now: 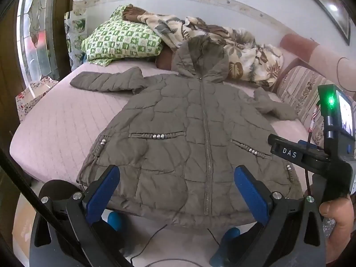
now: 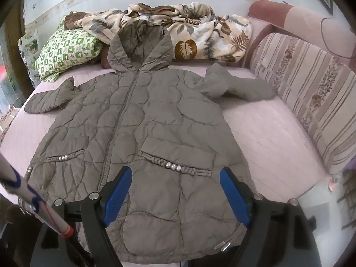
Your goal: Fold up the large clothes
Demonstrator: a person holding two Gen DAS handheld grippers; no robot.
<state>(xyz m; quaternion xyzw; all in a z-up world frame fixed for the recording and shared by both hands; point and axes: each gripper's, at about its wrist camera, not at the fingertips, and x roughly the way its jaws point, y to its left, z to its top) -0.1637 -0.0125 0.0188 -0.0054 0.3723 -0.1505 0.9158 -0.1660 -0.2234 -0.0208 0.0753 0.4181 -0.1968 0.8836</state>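
Note:
A grey-brown quilted hooded jacket lies flat and zipped on the pink bed, hood toward the wall, hem at the near edge, both sleeves spread out. My left gripper hovers open over the hem near the zipper, its blue pads wide apart and clear of the cloth. In the right wrist view the same jacket fills the middle. My right gripper is open above the jacket's lower right part, below the braided pocket trim. Nothing is held.
A green checked pillow and a crumpled leaf-print blanket lie at the head of the bed. A striped cushion lines the right side. The other gripper's body and a hand show at right. Cables hang below the hem.

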